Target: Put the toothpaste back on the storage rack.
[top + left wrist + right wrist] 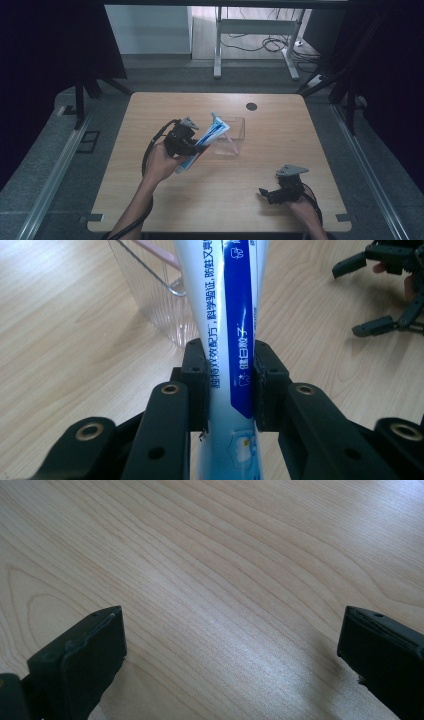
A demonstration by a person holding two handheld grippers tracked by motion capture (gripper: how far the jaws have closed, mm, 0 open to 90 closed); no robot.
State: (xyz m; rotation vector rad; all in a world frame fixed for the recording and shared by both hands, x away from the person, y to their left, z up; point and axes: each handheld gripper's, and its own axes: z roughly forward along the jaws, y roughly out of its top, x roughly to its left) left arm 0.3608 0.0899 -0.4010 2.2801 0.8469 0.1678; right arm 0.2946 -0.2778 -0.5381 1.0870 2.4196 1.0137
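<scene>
A white and blue toothpaste tube [209, 136] is held tilted over the table, its cap end up over a clear plastic cup [231, 136]. My left gripper [192, 142] is shut on the tube's lower half; in the left gripper view both pads press the tube [231, 340] from either side. The clear cup [150, 295] stands just behind the tube, and a pink stick leans inside it. My right gripper [267, 194] rests low near the table's front right, open, with only bare wood between its fingers [90, 650].
The wooden table [150, 200] has a dark round cable hole [251, 106] at its far side. Beyond the table stand a white desk frame and loose cables on the floor. The right gripper [385, 290] also appears at the upper right of the left gripper view.
</scene>
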